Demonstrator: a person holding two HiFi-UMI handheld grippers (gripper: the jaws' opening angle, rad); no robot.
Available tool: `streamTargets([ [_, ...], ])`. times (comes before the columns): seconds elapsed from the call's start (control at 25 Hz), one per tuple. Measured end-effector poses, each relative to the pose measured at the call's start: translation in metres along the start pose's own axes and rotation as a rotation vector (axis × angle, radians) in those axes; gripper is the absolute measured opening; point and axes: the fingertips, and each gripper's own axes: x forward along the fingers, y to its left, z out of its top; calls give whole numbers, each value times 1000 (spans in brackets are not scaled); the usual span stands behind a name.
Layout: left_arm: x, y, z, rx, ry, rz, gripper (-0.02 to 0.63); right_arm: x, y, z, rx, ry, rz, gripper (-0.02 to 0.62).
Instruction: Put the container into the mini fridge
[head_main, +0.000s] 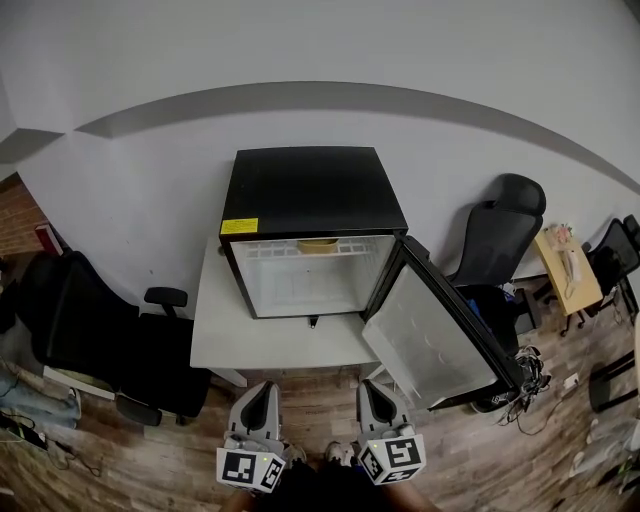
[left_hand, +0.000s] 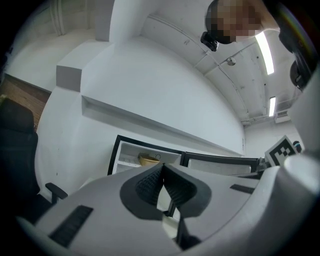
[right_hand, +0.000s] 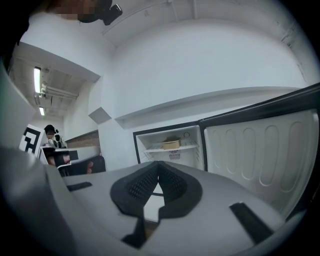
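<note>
Container (head_main: 317, 244) seated on the upper shelf (right_hand: 172, 149) of the open mini fridge (head_main: 312, 190); both grippers closed and empty.
The tan container is located at centre frame, inside the fridge, which is set on a white table (head_main: 270, 345). The door (head_main: 430, 335) is swung open toward the lower right. The left gripper (head_main: 266, 390) and right gripper (head_main: 377, 388) are held side by side at the bottom edge, well apart from the fridge, each with jaws pressed together and nothing between them.

The black mini fridge (head_main: 312, 190) stood at the back edge of the white table (head_main: 270, 345), its door (head_main: 440, 325) swung wide open, with the tan container (head_main: 318, 244) sitting on its upper shelf.
</note>
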Motion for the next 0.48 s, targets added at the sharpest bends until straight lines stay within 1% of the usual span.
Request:
streamTargets([
  [0.2, 0, -10, -7, 7, 17, 20, 8, -9, -6, -1, -1, 1, 21, 14],
  [0.48, 3, -18, -6, 18, 11, 24, 8, -8, -7, 4, -12, -11, 49, 14],
])
